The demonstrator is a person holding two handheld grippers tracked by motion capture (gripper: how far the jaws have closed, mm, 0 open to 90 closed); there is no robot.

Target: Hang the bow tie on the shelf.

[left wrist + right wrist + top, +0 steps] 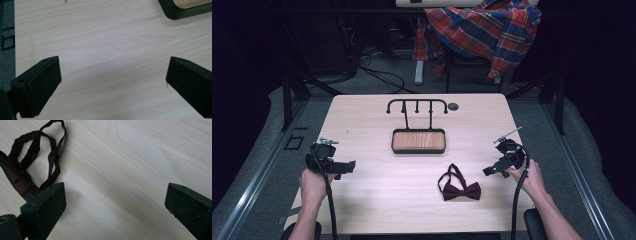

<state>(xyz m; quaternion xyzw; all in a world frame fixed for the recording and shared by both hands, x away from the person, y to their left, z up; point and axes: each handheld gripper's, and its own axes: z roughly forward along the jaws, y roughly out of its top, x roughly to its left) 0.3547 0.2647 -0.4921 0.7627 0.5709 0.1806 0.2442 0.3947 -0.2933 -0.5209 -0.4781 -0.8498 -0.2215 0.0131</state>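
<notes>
Right tongs (493, 169) gape beside bow tie (460, 190).

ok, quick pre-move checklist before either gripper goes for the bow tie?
1. Right gripper jaws open, nothing between them: ok.
2. Left gripper jaws open, nothing between them: ok.
3. Bow tie lying flat on the table, free of both grippers: ok.
4. Strap loop untangled: cannot tell.
5. Rack upright, hooks bare, behind the wooden tray: ok.
6. Right gripper nearer the bow tie than the left: ok.
</notes>
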